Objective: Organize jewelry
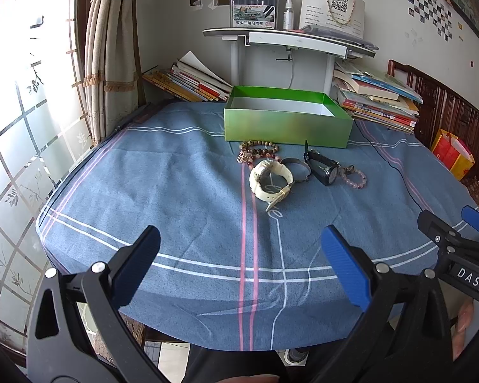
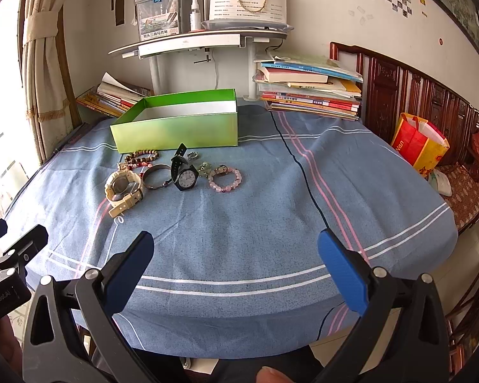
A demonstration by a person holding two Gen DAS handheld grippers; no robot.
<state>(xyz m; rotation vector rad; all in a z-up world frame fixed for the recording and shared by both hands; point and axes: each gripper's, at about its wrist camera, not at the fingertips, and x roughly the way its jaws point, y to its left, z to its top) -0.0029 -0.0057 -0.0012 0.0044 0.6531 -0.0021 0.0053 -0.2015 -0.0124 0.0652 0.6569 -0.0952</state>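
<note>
Blue-clothed tabletop (image 2: 239, 229): both grippers' jaws gape empty (nothing held). Ahead of them, I'd pinch the cream watch (image 2: 123, 188) by its strap, then lift toward the green box (image 2: 175, 127).

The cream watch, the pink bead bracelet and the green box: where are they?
cream watch (image 2: 122, 186): right wrist view, on its face.
pink bead bracelet (image 2: 237, 181): right wrist view, on its beads.
green box (image 1: 287, 129): left wrist view, front wall.

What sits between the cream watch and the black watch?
A metal bangle lies between the cream watch and black watch, clearest in the right wrist view.
</note>
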